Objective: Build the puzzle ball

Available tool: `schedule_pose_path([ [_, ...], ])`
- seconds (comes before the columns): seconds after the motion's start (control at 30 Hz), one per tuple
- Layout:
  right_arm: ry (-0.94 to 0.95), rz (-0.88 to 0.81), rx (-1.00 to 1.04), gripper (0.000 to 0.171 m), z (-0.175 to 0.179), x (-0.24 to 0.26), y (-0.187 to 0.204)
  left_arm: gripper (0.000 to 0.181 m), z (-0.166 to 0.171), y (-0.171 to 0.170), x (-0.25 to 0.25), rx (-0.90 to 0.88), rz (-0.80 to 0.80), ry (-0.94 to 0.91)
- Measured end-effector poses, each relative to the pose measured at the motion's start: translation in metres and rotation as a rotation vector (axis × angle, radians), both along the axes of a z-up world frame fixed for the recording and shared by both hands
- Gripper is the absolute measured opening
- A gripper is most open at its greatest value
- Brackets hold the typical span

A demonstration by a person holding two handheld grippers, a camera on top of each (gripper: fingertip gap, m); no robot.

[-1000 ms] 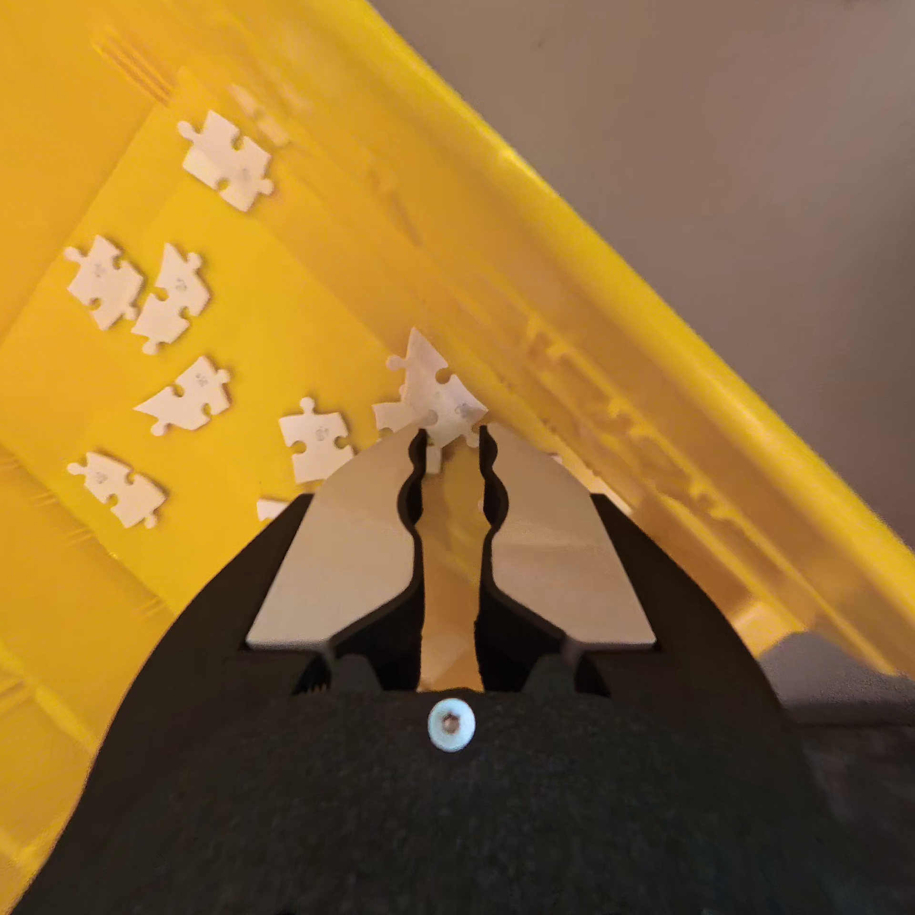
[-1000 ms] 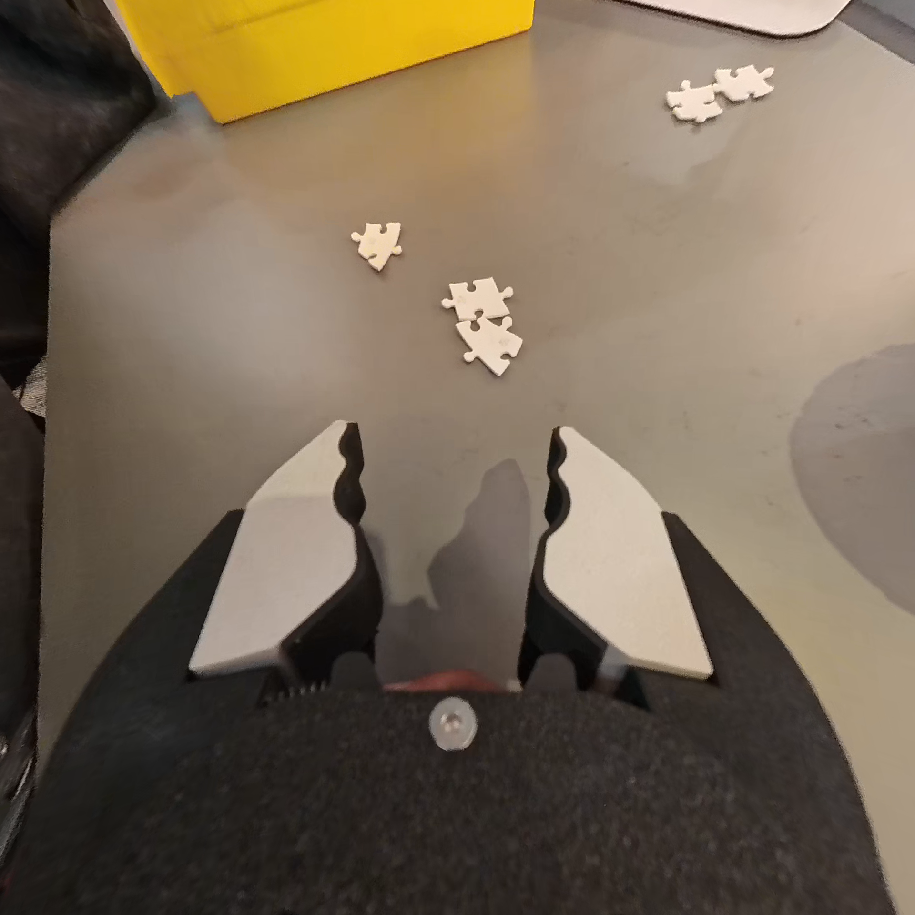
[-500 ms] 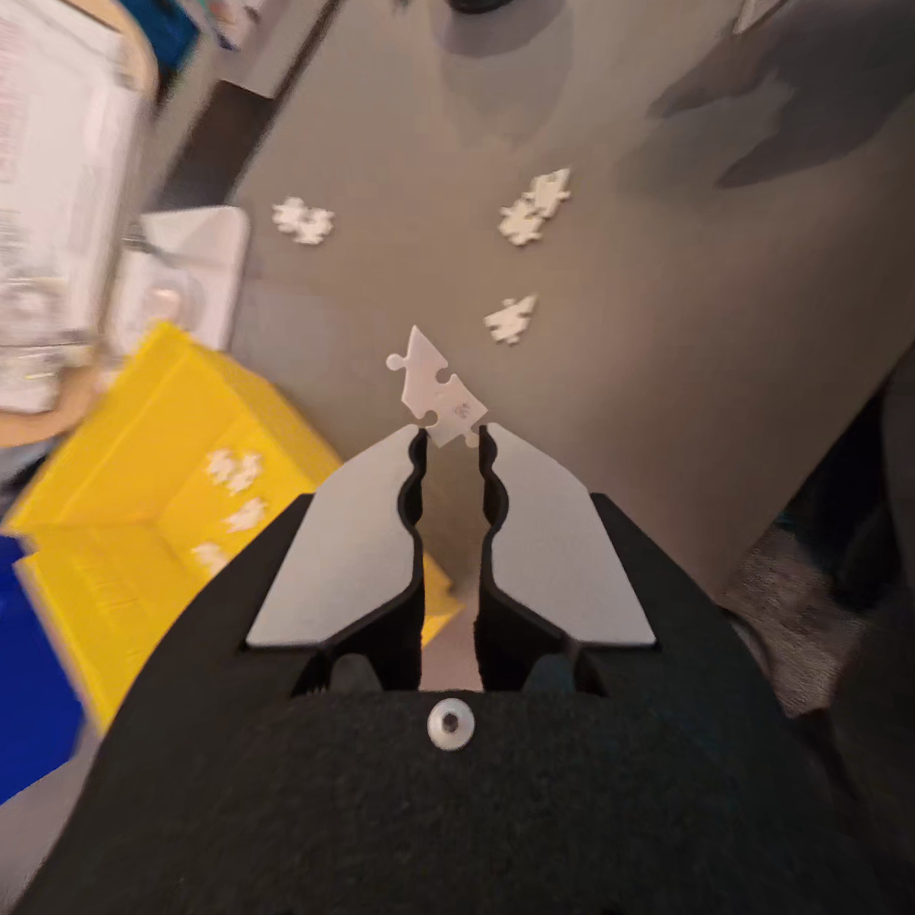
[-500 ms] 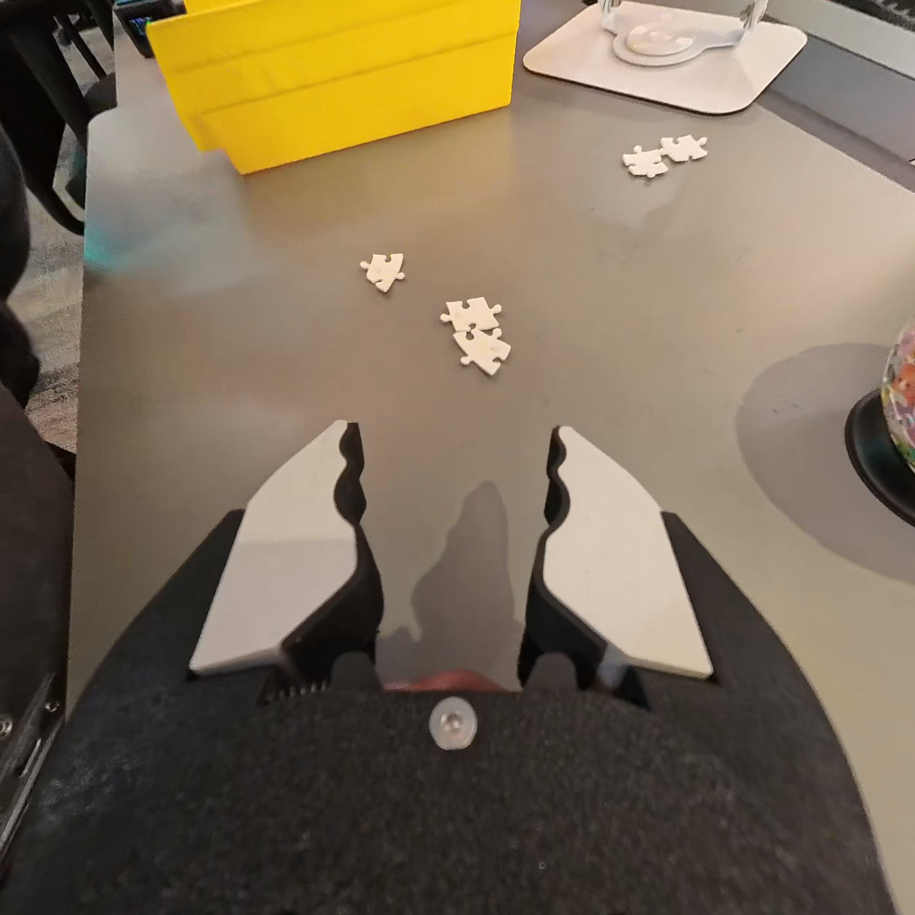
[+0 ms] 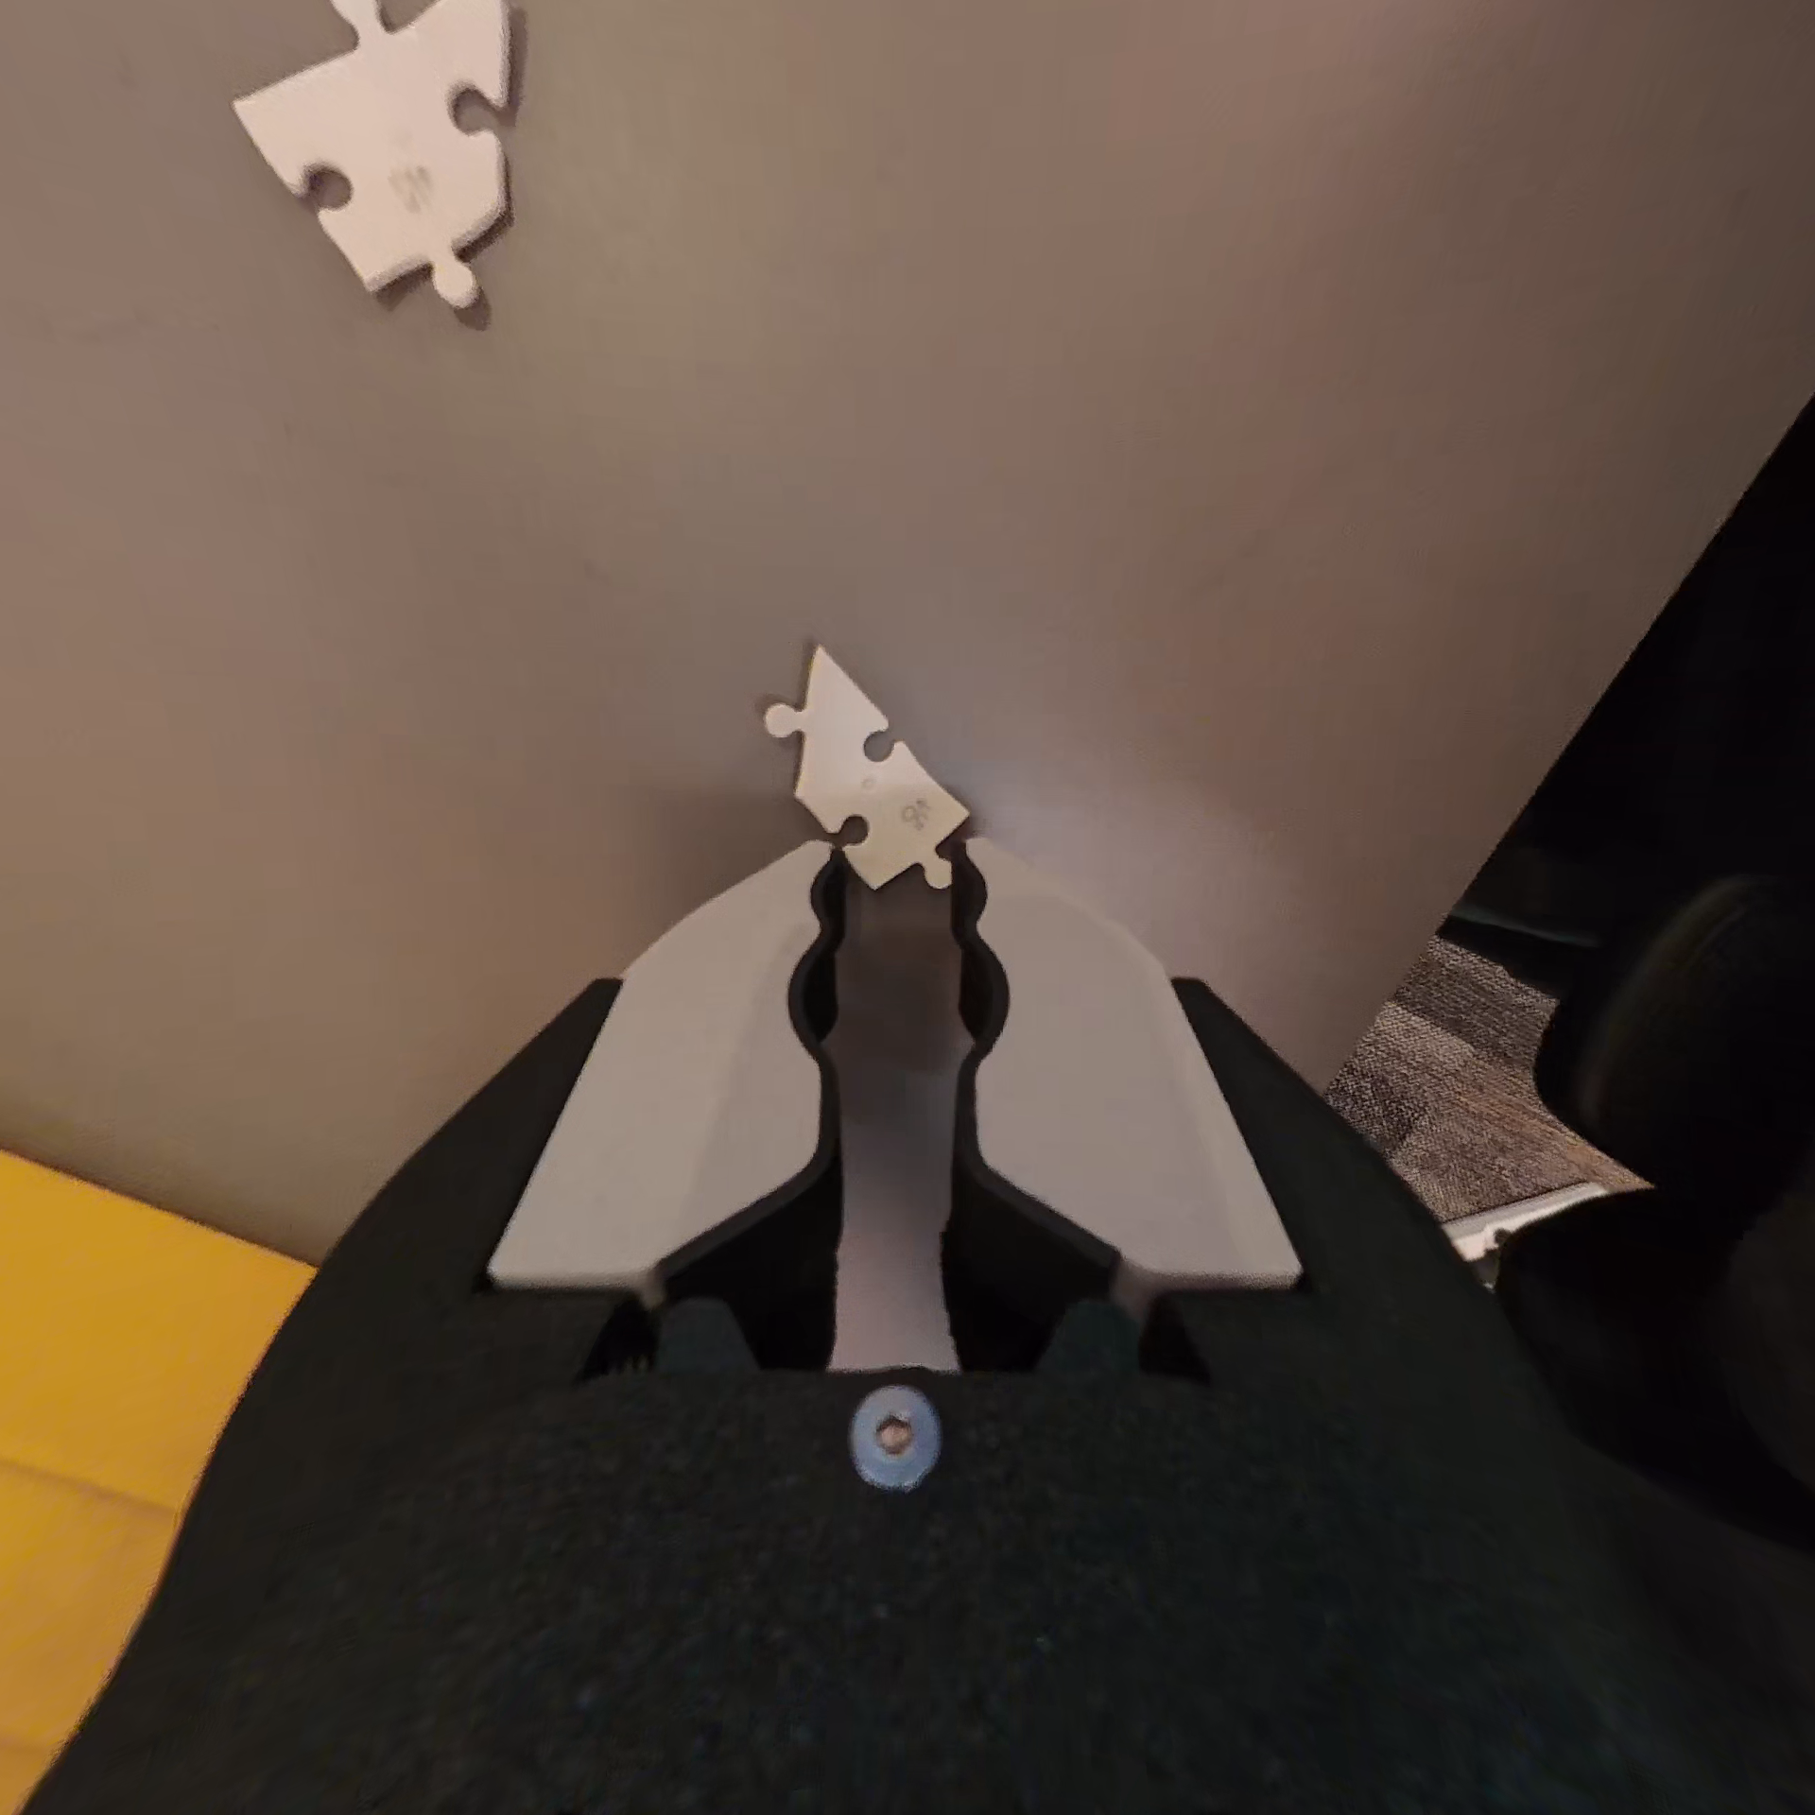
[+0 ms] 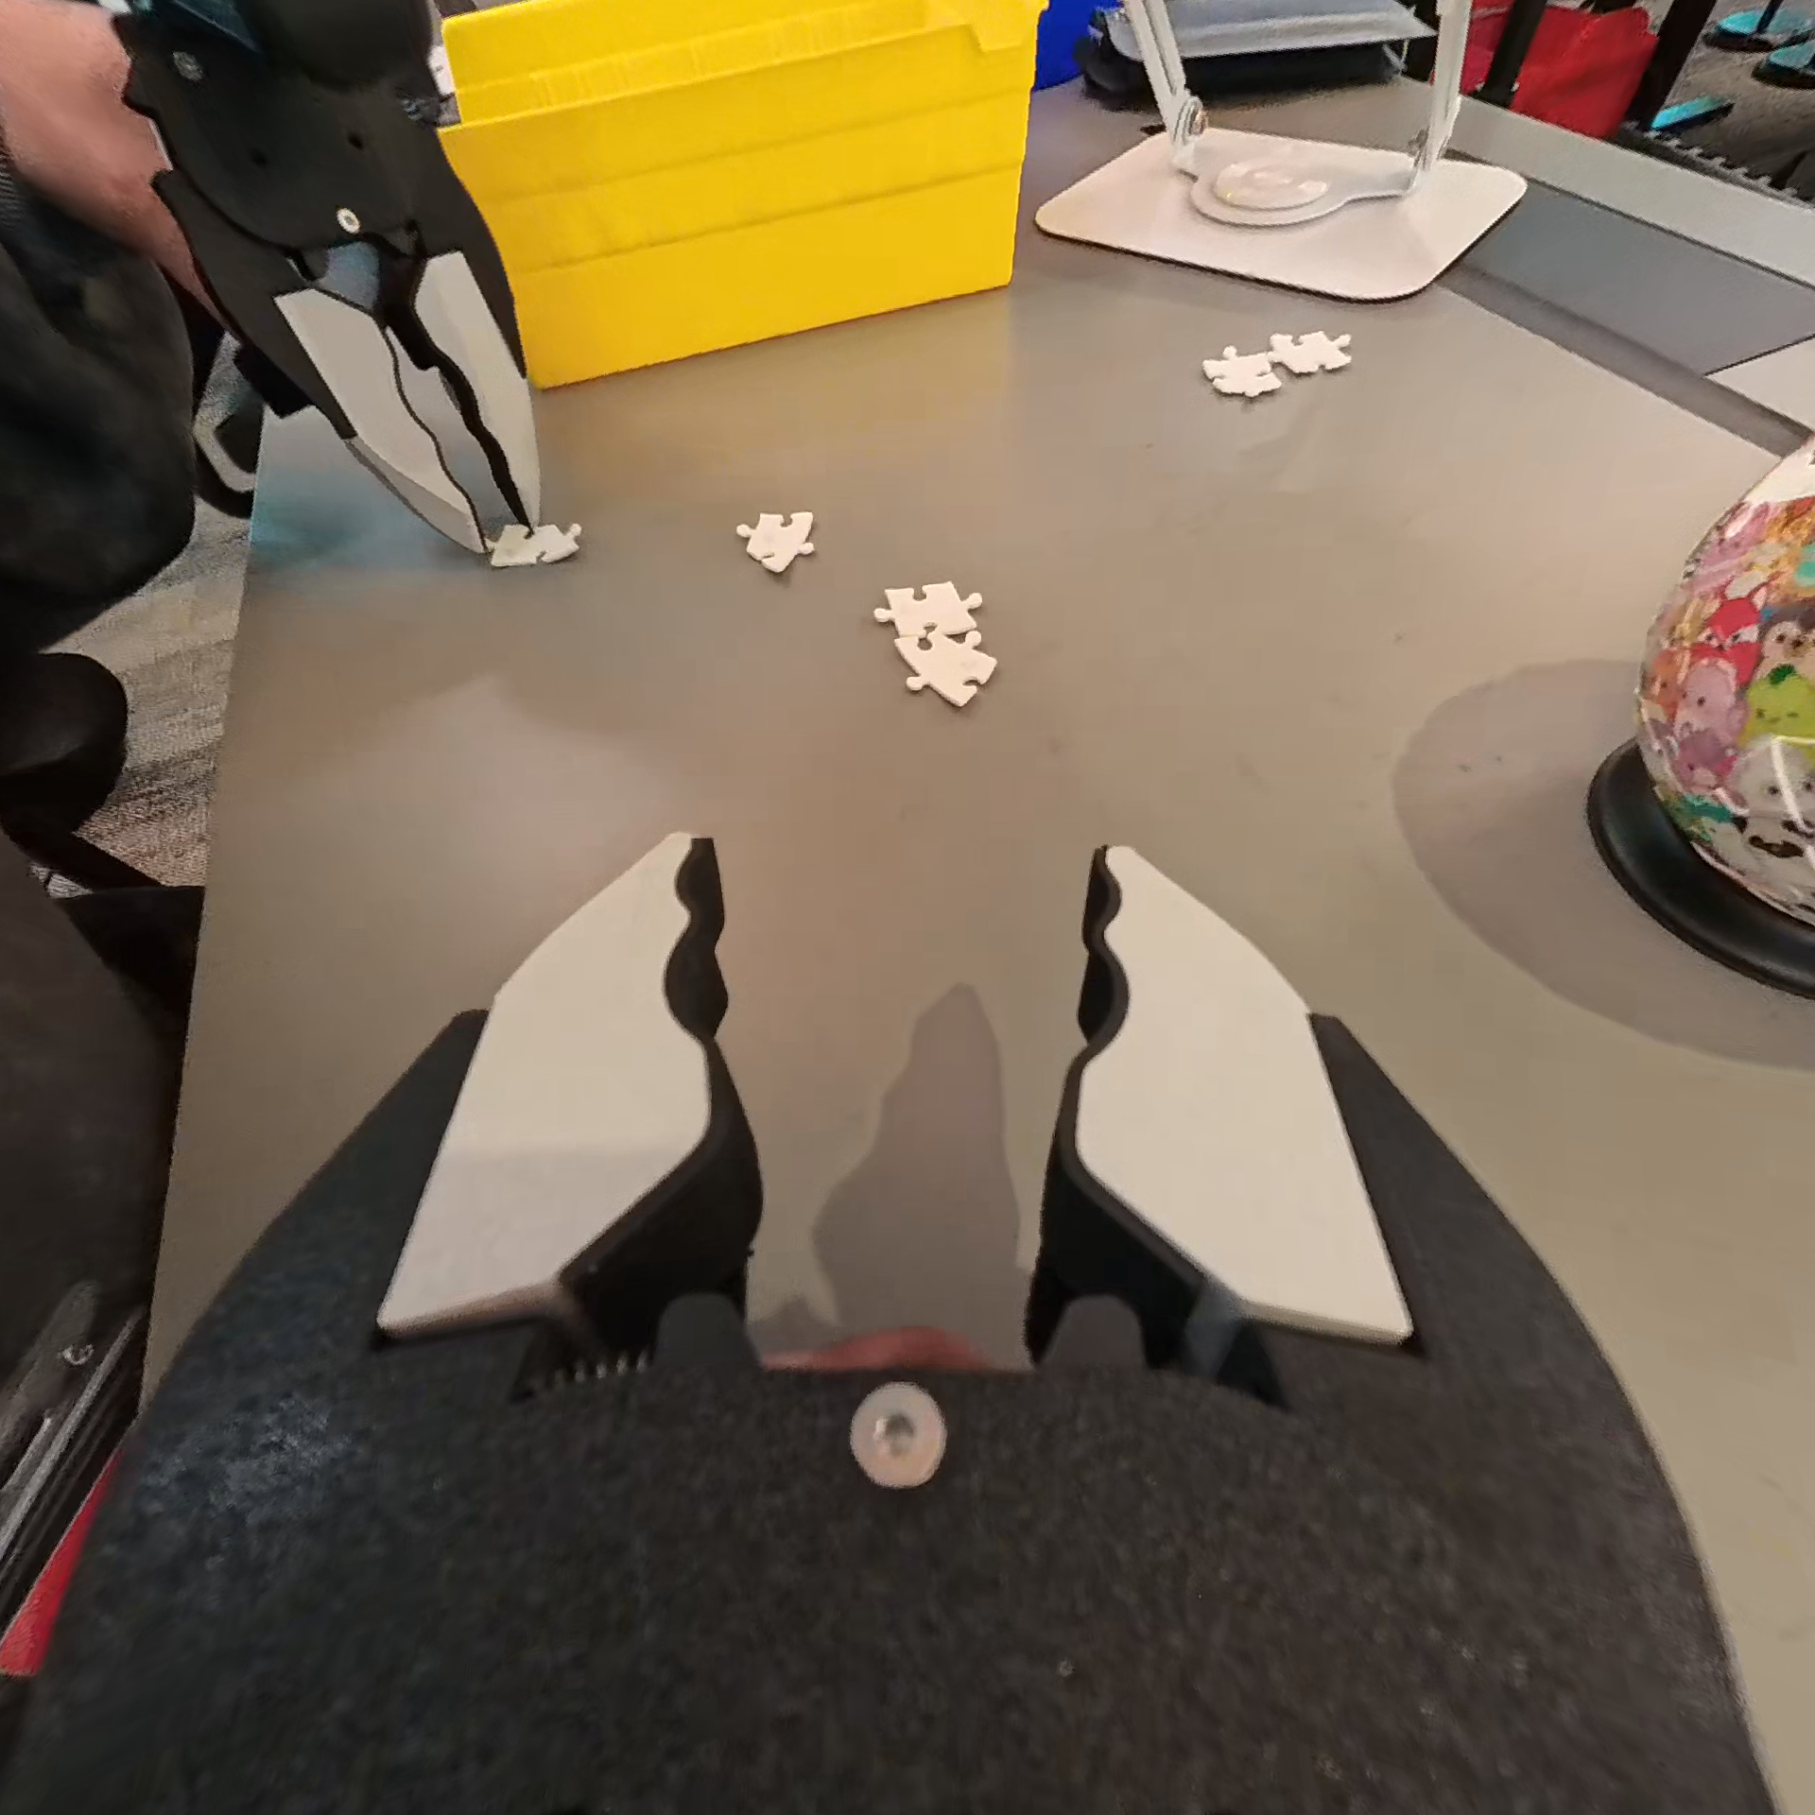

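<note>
Table (image 6: 1129,550), grey, spans both views. Yellow bin (image 6: 746,196) at far edge. Puzzle ball (image 6: 1738,727), colourful, on black stand, far right of table. My right gripper (image 6: 899,884) hovers above table, jaws spread, nothing between. My left gripper (image 5: 894,852) pinches white piece (image 5: 864,776) at tips, low at table's left edge. Loose pieces (image 6: 938,643) mid-table.
</note>
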State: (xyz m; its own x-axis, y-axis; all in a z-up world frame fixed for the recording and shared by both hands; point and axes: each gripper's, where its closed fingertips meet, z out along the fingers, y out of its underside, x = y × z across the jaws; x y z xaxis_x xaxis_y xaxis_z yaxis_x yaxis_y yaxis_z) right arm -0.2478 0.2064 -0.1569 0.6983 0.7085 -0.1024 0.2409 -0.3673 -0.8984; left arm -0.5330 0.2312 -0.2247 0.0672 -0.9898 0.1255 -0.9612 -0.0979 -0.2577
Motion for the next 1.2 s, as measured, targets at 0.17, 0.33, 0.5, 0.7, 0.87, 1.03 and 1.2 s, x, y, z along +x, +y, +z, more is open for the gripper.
schedule_pose_path([
  [0.17,0.003,-0.007,-0.008,0.07,-0.003,0.004,0.0,0.027,0.004,0.003,0.002,0.036,-0.003,0.001],
  [0.33,-0.032,-0.01,-0.045,0.07,-0.007,0.009,0.007,0.041,0.072,0.014,-0.003,0.088,0.128,-0.315],
  [0.5,-0.047,-0.013,-0.077,0.07,-0.009,0.005,0.022,0.039,0.144,0.081,-0.084,0.286,0.417,-0.558],
  [0.7,-0.071,0.008,-0.126,0.071,-0.021,-0.018,0.04,0.054,0.068,0.132,-0.127,0.256,0.315,-0.236],
  [0.87,-0.096,0.016,-0.153,0.071,-0.026,-0.03,0.046,0.054,0.032,0.14,-0.103,0.137,0.131,-0.217],
  [1.03,-0.107,-0.002,-0.164,0.071,-0.025,-0.028,0.049,0.056,0.02,0.148,-0.101,0.122,0.044,-0.144],
  [1.2,-0.098,0.007,-0.165,0.071,-0.025,-0.031,0.049,0.054,0.013,0.136,-0.102,-0.028,-0.02,-0.009],
])
